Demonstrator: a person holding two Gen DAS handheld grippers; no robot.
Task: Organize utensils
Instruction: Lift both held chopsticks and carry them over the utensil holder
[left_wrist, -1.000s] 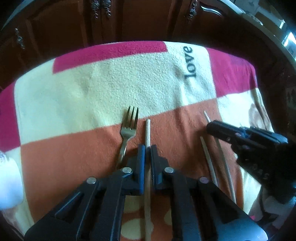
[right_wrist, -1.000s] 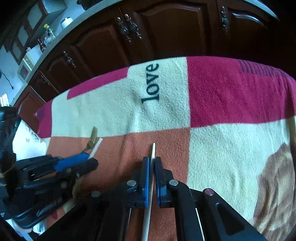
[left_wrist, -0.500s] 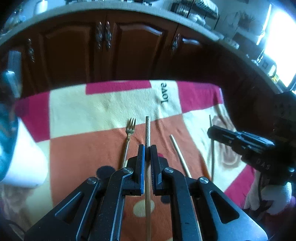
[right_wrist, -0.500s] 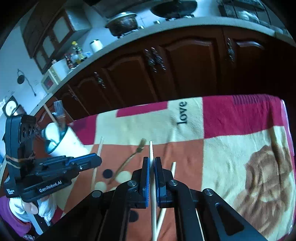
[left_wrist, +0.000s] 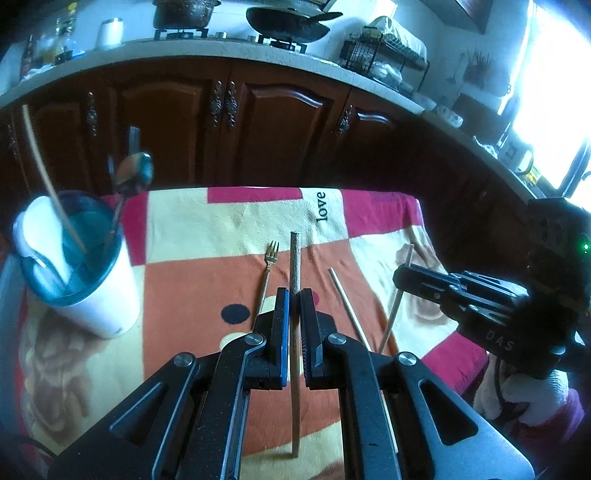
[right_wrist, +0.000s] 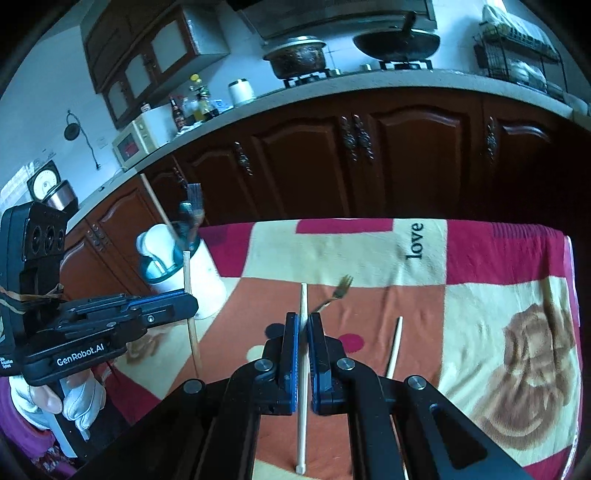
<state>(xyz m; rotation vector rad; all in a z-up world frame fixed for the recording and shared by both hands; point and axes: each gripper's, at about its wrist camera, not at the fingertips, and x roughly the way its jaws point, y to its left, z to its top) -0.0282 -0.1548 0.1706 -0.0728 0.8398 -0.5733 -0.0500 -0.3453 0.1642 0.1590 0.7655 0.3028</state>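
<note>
Chopsticks sit pinched in both my grippers: left gripper clamps a brown chopstick, right gripper a pale chopstick. Fork and a loose chopstick lie on the blanket. Cup stands at ten o'clock, unobstructed. Only my right view shows the microwave.

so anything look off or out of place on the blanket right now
Only loose utensils. A fork and one chopstick lie on the blanket instead of in the holder cup at its left edge. The left gripper and right gripper each clamp a chopstick. Nothing spilled or broken.
</note>
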